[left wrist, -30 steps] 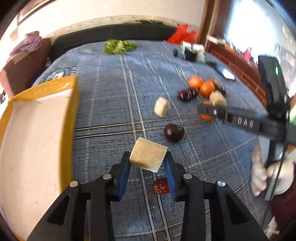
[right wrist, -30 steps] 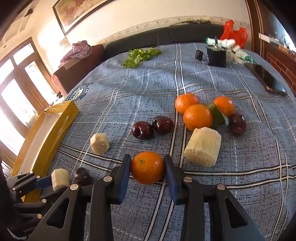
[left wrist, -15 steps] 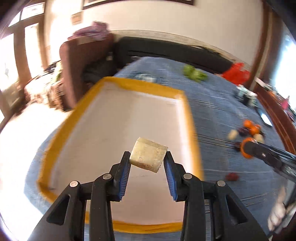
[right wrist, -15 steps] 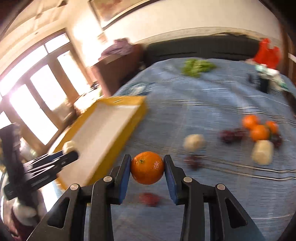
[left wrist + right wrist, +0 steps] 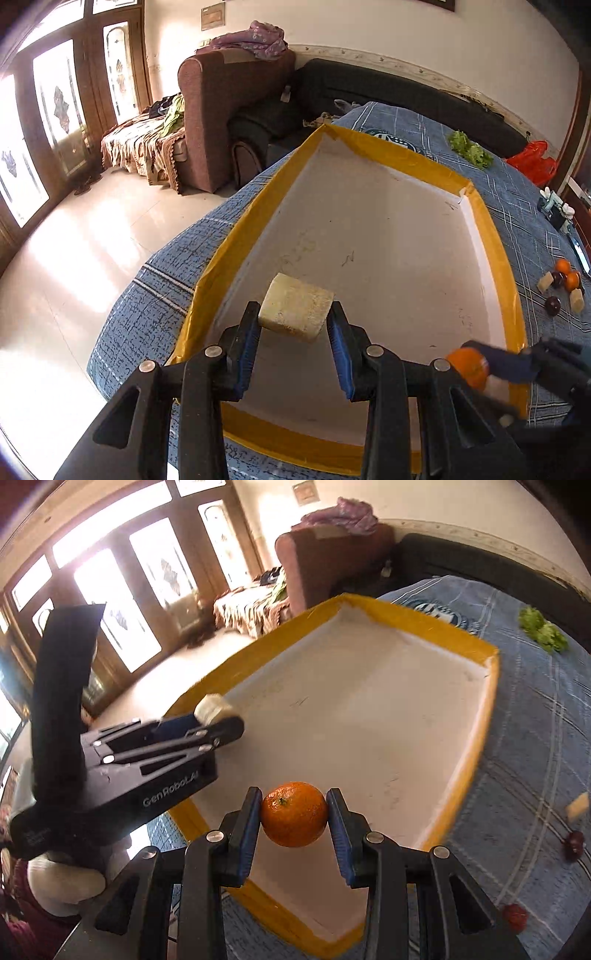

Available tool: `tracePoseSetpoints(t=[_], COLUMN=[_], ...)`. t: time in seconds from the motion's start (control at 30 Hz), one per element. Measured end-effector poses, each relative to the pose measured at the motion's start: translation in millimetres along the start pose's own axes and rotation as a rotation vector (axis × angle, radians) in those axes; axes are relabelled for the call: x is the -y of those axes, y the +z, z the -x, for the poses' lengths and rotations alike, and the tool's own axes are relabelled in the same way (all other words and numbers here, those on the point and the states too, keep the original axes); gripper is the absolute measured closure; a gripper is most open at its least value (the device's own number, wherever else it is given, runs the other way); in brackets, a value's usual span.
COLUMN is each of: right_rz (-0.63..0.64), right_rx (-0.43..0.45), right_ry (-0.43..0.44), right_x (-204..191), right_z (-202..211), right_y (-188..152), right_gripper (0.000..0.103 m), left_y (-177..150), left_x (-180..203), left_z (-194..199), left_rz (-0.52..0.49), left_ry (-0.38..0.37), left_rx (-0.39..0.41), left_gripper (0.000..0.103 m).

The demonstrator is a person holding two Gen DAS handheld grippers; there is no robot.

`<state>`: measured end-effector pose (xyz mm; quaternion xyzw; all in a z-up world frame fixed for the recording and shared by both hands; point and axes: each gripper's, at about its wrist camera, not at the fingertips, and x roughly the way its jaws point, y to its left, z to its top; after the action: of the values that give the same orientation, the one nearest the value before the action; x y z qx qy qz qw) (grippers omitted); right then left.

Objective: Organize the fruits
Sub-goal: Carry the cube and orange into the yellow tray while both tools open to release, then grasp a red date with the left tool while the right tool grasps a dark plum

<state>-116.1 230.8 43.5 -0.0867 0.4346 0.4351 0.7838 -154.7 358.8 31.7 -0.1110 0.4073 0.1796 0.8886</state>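
My left gripper is shut on a pale, cut banana chunk and holds it above the near part of the yellow-rimmed white tray. My right gripper is shut on an orange over the tray's near edge. In the right wrist view the left gripper reaches in from the left with the banana chunk at its tip. In the left wrist view the orange shows blurred at the lower right, in the right gripper.
Oranges, dark plums and banana chunks lie on the blue checked cloth to the right of the tray. Green leaves lie farther back. A brown sofa stands beyond the table's left edge. A gloved hand holds the left gripper.
Both grippers swung left from the fruit pile to above the tray, each still holding its piece. The tray now fills the middle of both views.
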Motion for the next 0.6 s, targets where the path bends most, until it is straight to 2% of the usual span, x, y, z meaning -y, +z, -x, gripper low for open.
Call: tracePoseSetpoints(t=[0.1,0.2,0.33,0.4,0.6], right_rz=[0.033,0.056,0.065,0.051,-0.016], right_rx=[-0.021,-0.020,-0.006,0.009,0.116], right_ry=[-0.018,-0.043,-0.063,-0.055,-0.044], right_x=[-9.3,-14.0,-13.7,-13.4,7.1], right_z=[-15.0,-19.5,-19.8,-11.4,36.7], right_y=[-2.0,-2.6,-0.7,-2.2,-8.1], right_gripper=[0.063,0.062,0.061,0.052,0.048], left_y=[1.1,1.5,3.1,4.4,8.0], left_x=[-2.7,-3.6,-6.0,-4.6,14.4], left_z=[1.0,7.7,22.9,32.8,70.9], left_rz=[0.011,0.033,0.061,0.072,0.057], left_ry=[-0.006,-0.013,-0.024,-0.033,-0.082], left_rx=[0.004,0.013,0.044,0.064,0.147], left_gripper=[0.065,0.051,0.046,0.043,0.031])
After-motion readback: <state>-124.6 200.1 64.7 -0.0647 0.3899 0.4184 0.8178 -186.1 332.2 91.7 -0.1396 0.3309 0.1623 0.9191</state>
